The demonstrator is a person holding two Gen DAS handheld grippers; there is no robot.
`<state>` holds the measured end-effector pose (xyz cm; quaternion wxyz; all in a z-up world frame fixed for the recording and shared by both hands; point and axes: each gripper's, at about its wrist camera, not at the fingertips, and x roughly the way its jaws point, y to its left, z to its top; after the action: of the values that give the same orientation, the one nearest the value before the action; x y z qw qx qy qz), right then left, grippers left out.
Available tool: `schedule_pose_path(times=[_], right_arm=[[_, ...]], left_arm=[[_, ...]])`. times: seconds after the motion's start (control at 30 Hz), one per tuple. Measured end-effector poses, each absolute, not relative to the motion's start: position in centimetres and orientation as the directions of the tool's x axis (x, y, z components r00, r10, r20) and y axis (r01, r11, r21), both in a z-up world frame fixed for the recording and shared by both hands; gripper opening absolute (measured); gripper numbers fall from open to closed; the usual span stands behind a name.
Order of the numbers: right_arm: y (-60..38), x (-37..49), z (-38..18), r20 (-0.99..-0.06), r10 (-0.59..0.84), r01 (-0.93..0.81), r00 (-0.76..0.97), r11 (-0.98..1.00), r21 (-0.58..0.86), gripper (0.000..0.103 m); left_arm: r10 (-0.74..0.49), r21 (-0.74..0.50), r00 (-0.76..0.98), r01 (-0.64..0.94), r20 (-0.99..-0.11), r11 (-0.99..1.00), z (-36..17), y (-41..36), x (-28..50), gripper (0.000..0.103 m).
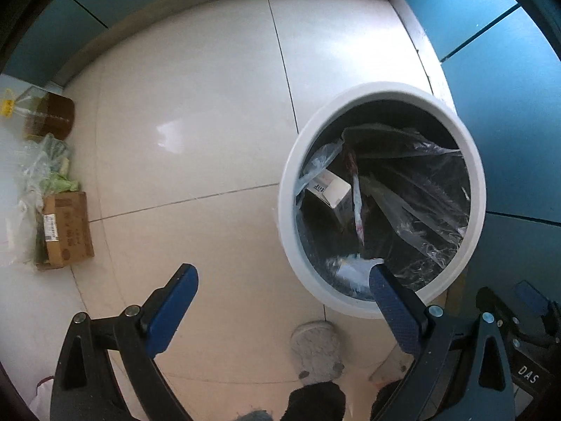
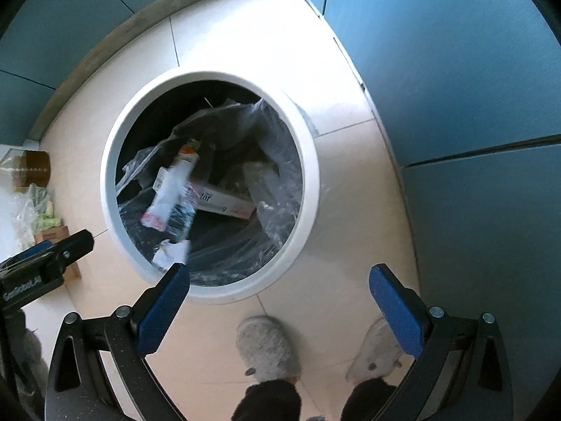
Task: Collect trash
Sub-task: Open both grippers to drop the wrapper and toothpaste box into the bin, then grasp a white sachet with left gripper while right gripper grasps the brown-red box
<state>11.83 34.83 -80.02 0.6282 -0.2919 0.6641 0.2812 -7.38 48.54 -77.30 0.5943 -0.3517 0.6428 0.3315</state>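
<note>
Writing legible: "DAS" on the black body of the right hand-held gripper [image 2: 278,273] where it shows in the left wrist view; a partial "tor" on a white carton [image 2: 224,201] in the bin. The print on the brown cardboard box [image 1: 66,229] and its label is too small to read.

White round trash bin [image 2: 308,161] stands on the pale tiled floor [image 1: 196,112], just beside the blue wall panels [image 2: 455,87]. Inside: a crumpled clear plastic liner [image 2: 277,133], the white carton lying flat, a blurred white tube or wrapper with an orange end [image 2: 175,189], and crumpled white paper [image 2: 173,251] at the near side.

Left hand-held gripper [image 1: 284,279]: jaws wide, nothing between them. Right: jaws wide, nothing held, over the bin's near rim.

Far left on the floor: brown box, bag of greens [image 1: 52,165], a clear bottle of dark liquid [image 1: 49,115].

Grey fuzzy slippers [image 2: 268,349] near the bin.
</note>
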Motion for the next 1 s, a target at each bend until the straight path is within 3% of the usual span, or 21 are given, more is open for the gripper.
schedule_pose_path(times=[0.27,0.63,1.0], right_arm=[[34.9,10.8,-73.2,-0.999,0.019,-0.763,0.031,0.646,-0.012,0.103],[32.8,8.6,-52.3,-0.979,0.154,-0.807,0.134,0.591,-0.018,0.103],[27.9,7.0,-33.8,-0.956,0.251,-0.812,0.149,0.582,0.027,0.103]], left_arm=[[0.062,0.062,-0.034,-0.836,-0.997,0.545,-69.0,46.4,-7.5,0.1],[0.137,0.02,0.06,-0.857,-0.989,0.515,-49.3,43.2,-9.7,0.1],[0.212,0.015,0.11,-0.858,-0.971,0.513,-34.2,38.7,-11.8,0.1]])
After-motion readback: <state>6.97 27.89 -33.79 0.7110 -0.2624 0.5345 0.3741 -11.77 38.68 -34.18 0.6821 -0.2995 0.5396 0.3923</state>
